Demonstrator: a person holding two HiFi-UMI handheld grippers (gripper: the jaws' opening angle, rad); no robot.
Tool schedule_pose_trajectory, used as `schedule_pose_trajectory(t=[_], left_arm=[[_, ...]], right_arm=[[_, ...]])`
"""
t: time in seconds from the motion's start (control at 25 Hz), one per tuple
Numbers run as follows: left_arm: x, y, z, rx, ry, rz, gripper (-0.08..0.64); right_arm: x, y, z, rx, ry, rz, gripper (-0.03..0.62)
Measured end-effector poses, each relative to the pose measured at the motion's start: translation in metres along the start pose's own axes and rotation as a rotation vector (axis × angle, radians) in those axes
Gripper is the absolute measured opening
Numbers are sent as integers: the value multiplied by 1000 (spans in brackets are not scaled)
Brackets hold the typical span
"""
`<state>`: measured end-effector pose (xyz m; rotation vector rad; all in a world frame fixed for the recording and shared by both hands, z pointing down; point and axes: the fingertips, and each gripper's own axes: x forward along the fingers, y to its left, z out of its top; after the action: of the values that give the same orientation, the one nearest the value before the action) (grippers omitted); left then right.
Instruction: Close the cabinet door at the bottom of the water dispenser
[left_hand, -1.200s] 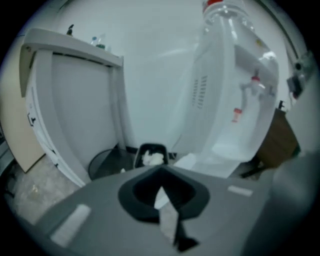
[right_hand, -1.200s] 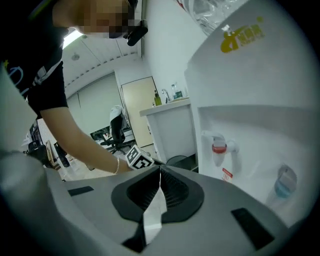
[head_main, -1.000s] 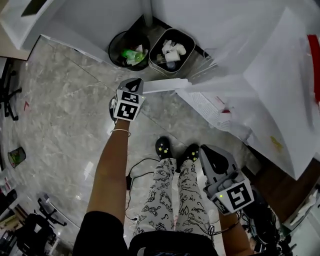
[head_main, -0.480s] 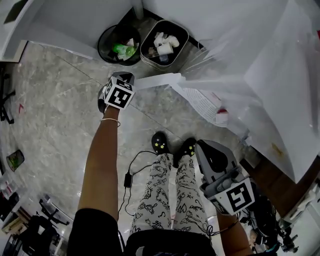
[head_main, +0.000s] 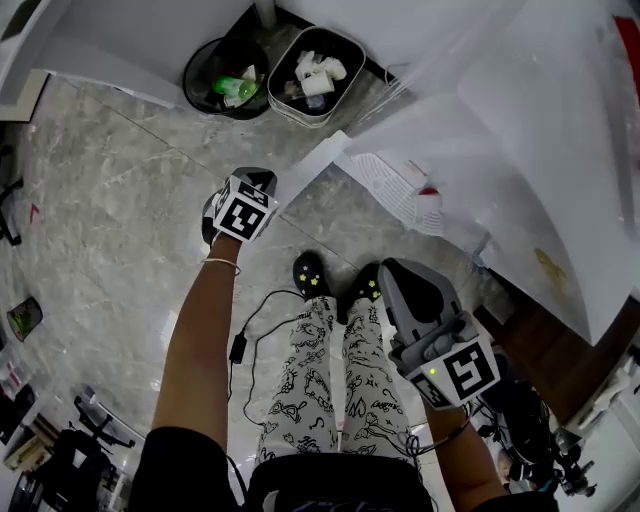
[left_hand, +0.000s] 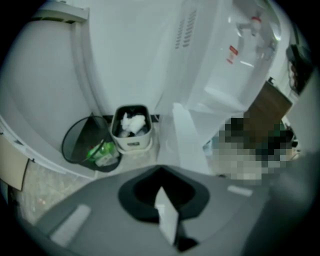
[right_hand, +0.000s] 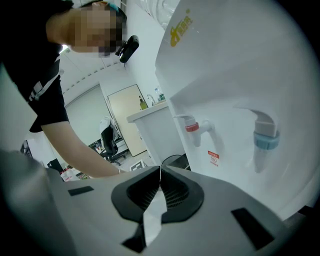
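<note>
Head view: left gripper (head_main: 260, 182), jaws clenched, just beside the free edge of the cabinet door (head_main: 315, 160), which stood ajar at the foot of the water dispenser (head_main: 540, 130). Right gripper (head_main: 398, 278) low, near the shoes (head_main: 308, 276).
Left gripper view: jaws together, empty; door edge ahead, black bin (left_hand: 87, 145) and white bin (left_hand: 131, 127) beyond.
Right gripper view: jaws clenched on nothing; red tap (right_hand: 192, 127), blue tap (right_hand: 264, 138).

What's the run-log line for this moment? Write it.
cabinet door: part open | left tongs: shut, near its edge | right tongs: shut, empty
</note>
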<state>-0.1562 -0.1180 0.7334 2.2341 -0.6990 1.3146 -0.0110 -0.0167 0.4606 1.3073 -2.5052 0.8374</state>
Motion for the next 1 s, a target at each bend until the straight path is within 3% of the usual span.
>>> schedule_pose_trajectory(t=[0.12,0.4,0.56,0.8,1.0], left_arm=[[-2,-36,0,-62,-71,-33,-3],[12,-112,-8,-259,-125,-69,-3],[28,-148,6,-343,-158,-92,-3],[51,-186,43,-430,-209,-141,-3],[69,-212,80,-425,-261,-203,-3]], right_arm=[[-8,-2,-7,11,1,-5,17],[-31,-25,-25,17,-19,-46,17],[-44,-30,-20,-9,-78,24,17],[-60,-49,-11,-26,-124,7,17],[-73,-60,-8,-3,-154,-17,16]])
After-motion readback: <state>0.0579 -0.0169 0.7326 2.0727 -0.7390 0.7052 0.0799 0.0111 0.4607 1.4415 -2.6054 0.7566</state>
